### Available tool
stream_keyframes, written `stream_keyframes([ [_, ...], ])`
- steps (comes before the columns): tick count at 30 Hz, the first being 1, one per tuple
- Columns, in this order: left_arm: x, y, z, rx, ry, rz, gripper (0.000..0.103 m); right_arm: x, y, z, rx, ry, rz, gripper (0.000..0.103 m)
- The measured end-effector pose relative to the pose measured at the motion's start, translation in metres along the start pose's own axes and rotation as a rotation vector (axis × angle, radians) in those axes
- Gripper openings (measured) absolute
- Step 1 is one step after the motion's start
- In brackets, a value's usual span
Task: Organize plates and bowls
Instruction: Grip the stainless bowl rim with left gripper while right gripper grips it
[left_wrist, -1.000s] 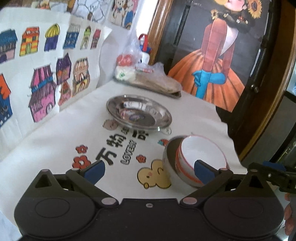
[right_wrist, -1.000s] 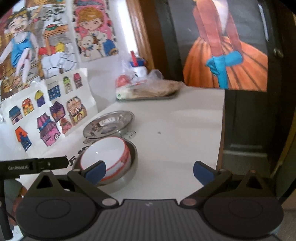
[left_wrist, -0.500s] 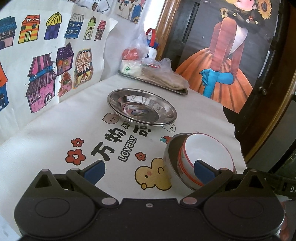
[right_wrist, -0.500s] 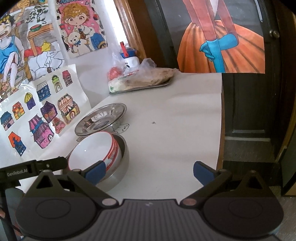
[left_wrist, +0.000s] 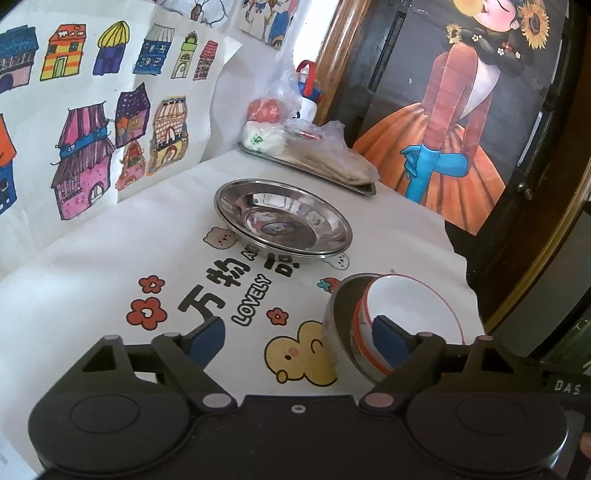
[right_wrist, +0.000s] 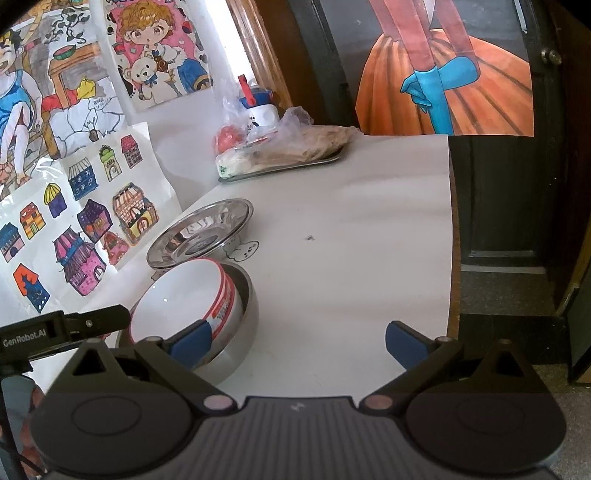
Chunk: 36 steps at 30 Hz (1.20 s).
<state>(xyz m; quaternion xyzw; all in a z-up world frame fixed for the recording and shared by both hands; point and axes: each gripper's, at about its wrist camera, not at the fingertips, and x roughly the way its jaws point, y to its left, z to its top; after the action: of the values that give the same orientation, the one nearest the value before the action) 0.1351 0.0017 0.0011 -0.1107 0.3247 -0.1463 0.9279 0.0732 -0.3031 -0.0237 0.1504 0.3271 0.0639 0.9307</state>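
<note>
A white ceramic bowl with red bands (left_wrist: 413, 314) sits tilted inside a steel bowl (left_wrist: 338, 314) near the table's right edge. It also shows in the right wrist view, the white bowl (right_wrist: 184, 299) in the steel bowl (right_wrist: 242, 332). Stacked steel plates (left_wrist: 282, 218) lie behind it on the printed cloth, seen too in the right wrist view (right_wrist: 201, 230). My left gripper (left_wrist: 297, 341) is open and empty, its right finger (left_wrist: 388, 345) in front of the bowls. My right gripper (right_wrist: 297, 341) is open and empty, to the right of the bowls.
A metal tray (left_wrist: 364, 188) with bagged food and a bottle stands at the back of the table. Drawings of houses (left_wrist: 85, 129) hang on the left wall. A dark door with a painted figure (left_wrist: 454, 122) is at the right. The table's right edge (right_wrist: 452, 240) drops to the floor.
Both grippers have drifted forward and slightly down toward the table; the bowls and plates look larger and nearer. Nothing was taken hold of or moved.
</note>
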Motion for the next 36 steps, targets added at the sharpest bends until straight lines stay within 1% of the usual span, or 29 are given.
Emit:
stream_keyframes([
  [1, 0.0, 0.0, 0.0, 0.0, 0.001, -0.004, 0.084, 0.001, 0.0, 0.0, -0.001, 0.002, -0.001, 0.102],
  [3, 0.0, 0.0, 0.001, -0.006, 0.003, -0.012, 0.078, 0.002, 0.001, 0.0, -0.001, 0.007, -0.006, 0.102],
  [4, 0.0, 0.001, 0.001, -0.013, 0.005, -0.017, 0.077, 0.003, 0.001, 0.0, -0.001, 0.008, -0.006, 0.102],
  [6, 0.001, 0.003, 0.002, -0.026, 0.014, -0.016, 0.067, 0.004, 0.002, 0.0, -0.001, 0.011, -0.006, 0.101],
  [7, 0.002, 0.004, 0.001, -0.03, 0.023, -0.019, 0.065, 0.004, 0.002, 0.0, -0.002, 0.012, -0.007, 0.101],
  [10, 0.005, 0.005, -0.002, -0.033, 0.044, -0.036, 0.064, 0.005, 0.003, 0.0, -0.001, 0.015, -0.007, 0.101],
  [14, 0.01, 0.002, -0.003, -0.02, 0.066, -0.036, 0.06, 0.007, 0.002, 0.0, 0.002, 0.018, -0.007, 0.101],
  [19, 0.014, 0.002, -0.002, -0.021, 0.072, -0.034, 0.058, 0.008, 0.001, 0.001, 0.007, 0.015, -0.009, 0.099],
  [24, 0.017, 0.0, 0.0, -0.02, 0.078, -0.033, 0.051, 0.008, 0.0, 0.003, 0.027, 0.012, -0.01, 0.09],
  [29, 0.019, -0.003, 0.002, -0.009, 0.087, -0.029, 0.046, 0.009, 0.005, 0.006, 0.024, 0.028, -0.032, 0.085],
  [32, 0.02, -0.009, 0.006, 0.01, 0.105, -0.025, 0.038, 0.012, 0.006, 0.013, 0.027, 0.067, -0.037, 0.083],
  [34, 0.021, -0.013, 0.008, 0.03, 0.12, -0.019, 0.033, 0.015, 0.005, 0.019, 0.036, 0.102, -0.024, 0.077],
  [36, 0.022, -0.016, 0.011, 0.038, 0.136, -0.021, 0.023, 0.018, 0.004, 0.026, 0.038, 0.134, -0.009, 0.071],
])
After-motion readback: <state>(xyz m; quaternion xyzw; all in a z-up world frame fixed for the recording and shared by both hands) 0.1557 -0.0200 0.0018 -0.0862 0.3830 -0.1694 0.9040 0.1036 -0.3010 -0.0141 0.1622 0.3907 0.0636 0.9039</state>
